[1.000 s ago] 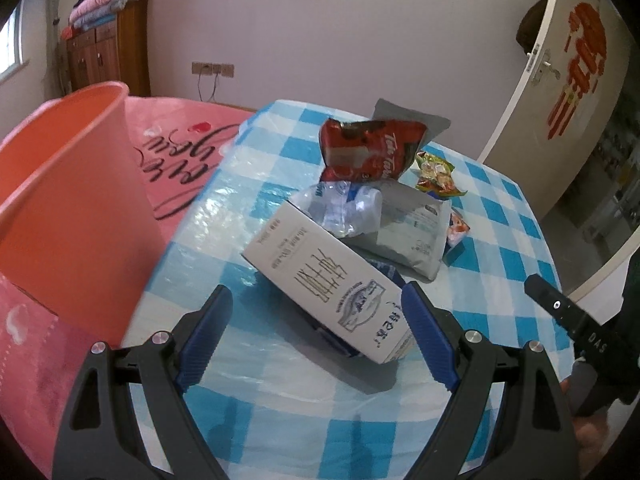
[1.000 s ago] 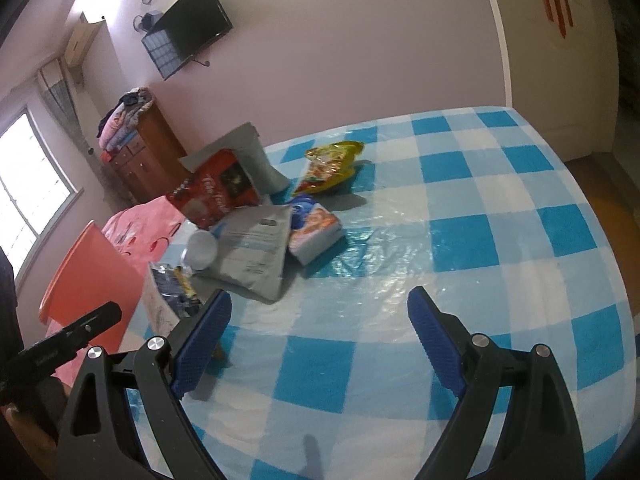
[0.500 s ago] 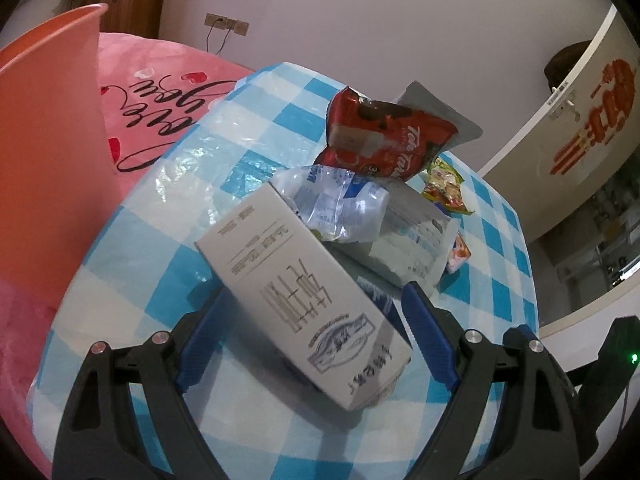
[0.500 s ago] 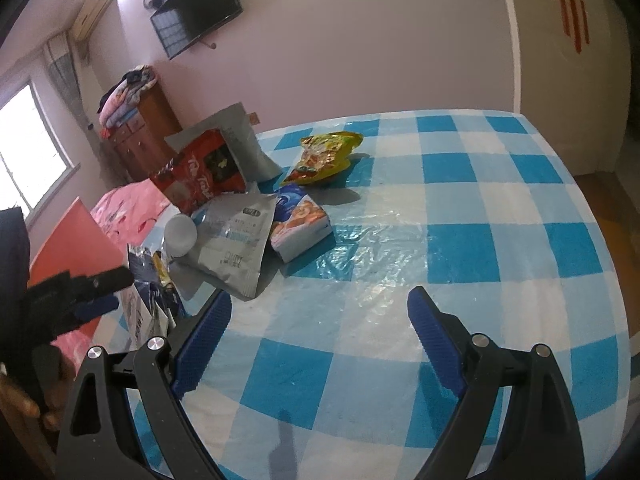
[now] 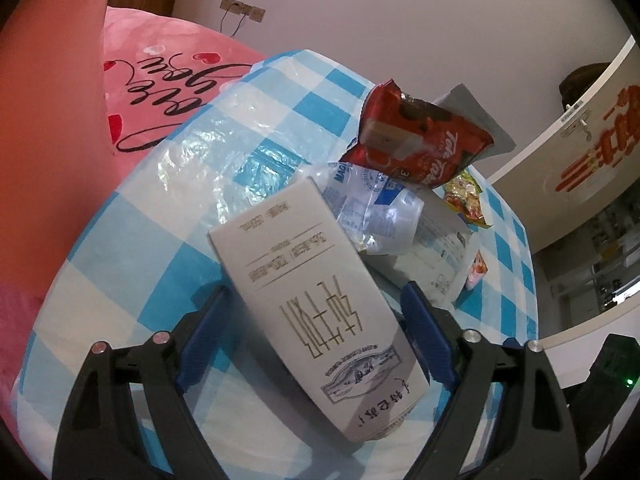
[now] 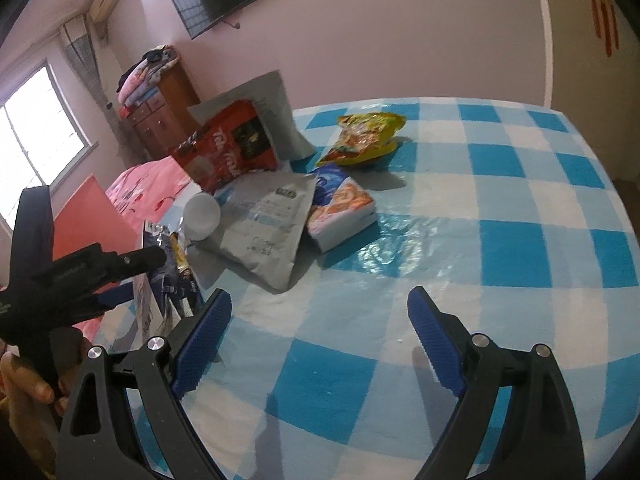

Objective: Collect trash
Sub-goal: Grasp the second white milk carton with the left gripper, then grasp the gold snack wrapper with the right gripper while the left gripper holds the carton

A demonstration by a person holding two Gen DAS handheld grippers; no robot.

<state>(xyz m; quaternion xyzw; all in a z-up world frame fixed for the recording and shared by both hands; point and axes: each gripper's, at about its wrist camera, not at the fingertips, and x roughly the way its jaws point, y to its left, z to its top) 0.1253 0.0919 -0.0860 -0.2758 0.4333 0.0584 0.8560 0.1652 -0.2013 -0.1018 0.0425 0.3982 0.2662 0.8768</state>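
I am closing my left gripper (image 5: 314, 330) around the white carton (image 5: 316, 296), which is lying on the checked table (image 5: 168, 248) at 6 o'clock of the trash pile; the pads are not yet visibly pressing. My right gripper (image 6: 320, 330) is hanging open, empty. Carton is looking light, stiff, crushable, so I am judging its long flat sides the best hold

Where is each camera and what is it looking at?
Left wrist: sits on the left gripper, looking down at the white carton between its blue fingers; only the gripper shows.
Right wrist: sits on the right gripper, looking across the checked table; a hand holding the other gripper shows.
Both see the red snack bag and crushed bottle.
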